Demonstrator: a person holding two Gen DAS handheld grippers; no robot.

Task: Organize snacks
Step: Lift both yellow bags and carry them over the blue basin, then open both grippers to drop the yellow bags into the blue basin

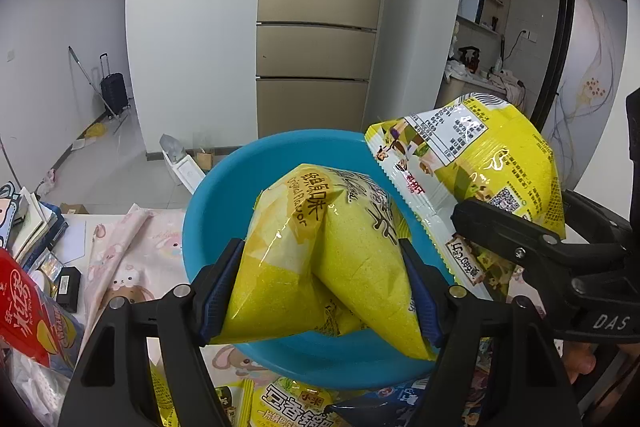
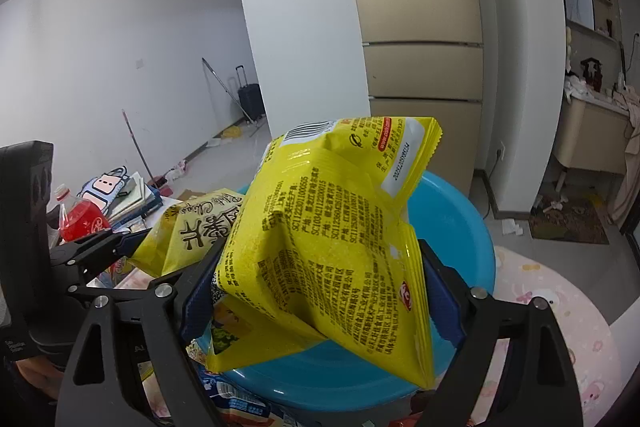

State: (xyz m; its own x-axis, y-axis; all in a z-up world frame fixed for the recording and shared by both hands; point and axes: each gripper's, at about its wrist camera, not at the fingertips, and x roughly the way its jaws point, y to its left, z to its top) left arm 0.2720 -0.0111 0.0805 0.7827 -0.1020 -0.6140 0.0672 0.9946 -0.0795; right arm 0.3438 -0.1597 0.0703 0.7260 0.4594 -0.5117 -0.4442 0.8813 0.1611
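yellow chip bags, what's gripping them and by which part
Left gripper pinches one crinkly yellow chip bag across its lower body; right gripper pinches another likewise.

We see the left gripper: black plastic frame, blue ribbed pads, silver screws at the pivots. Right gripper is the same build; its body reads "DAS" in white. Bare skin, probably a fingertip, shows beneath it.
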